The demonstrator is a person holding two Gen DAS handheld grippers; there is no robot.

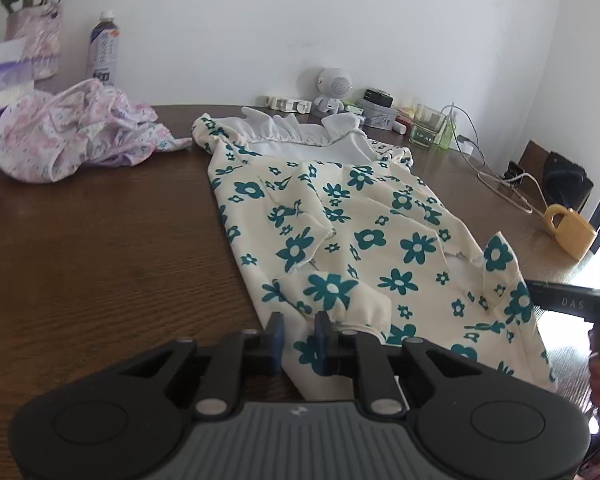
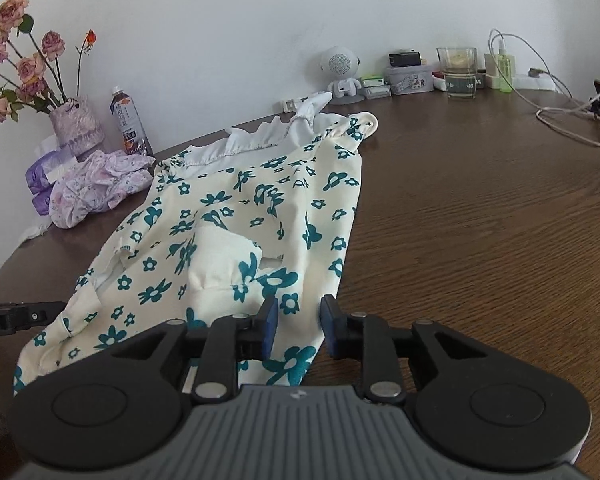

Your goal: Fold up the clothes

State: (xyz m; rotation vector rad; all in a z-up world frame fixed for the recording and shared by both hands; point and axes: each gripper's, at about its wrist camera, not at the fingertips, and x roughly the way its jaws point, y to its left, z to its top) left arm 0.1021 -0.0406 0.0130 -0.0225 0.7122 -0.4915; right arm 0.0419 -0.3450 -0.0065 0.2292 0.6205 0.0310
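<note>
Your cream dress with teal flowers (image 1: 352, 216) lies lengthwise on the brown counter (image 1: 100, 240), its white ruffled neckline at the far end toward the wall and its hem toward you, with both sides already turned in over the middle so it forms a long, narrowed strip. That suits a lengthwise fold, though the layers sit rumpled, not flat. Your left hand-held gripper (image 1: 299, 334) is at the near left corner of the hem, its blue pads a narrow gap apart with cloth between them; whether they actually pinch it, you cannot tell from here. Your right hand-held gripper (image 2: 299, 330) is at the near right corner, jaws a little wider, with the hem edge lying in the gap but not clamped. Holding both near corners would let you lift the hem evenly and carry it toward the neckline. A second, pink floral garment (image 1: 76, 132) sits bunched at the far left by the vase (image 2: 76, 126) and bottle (image 1: 102, 46), well apart from the dress.
</note>
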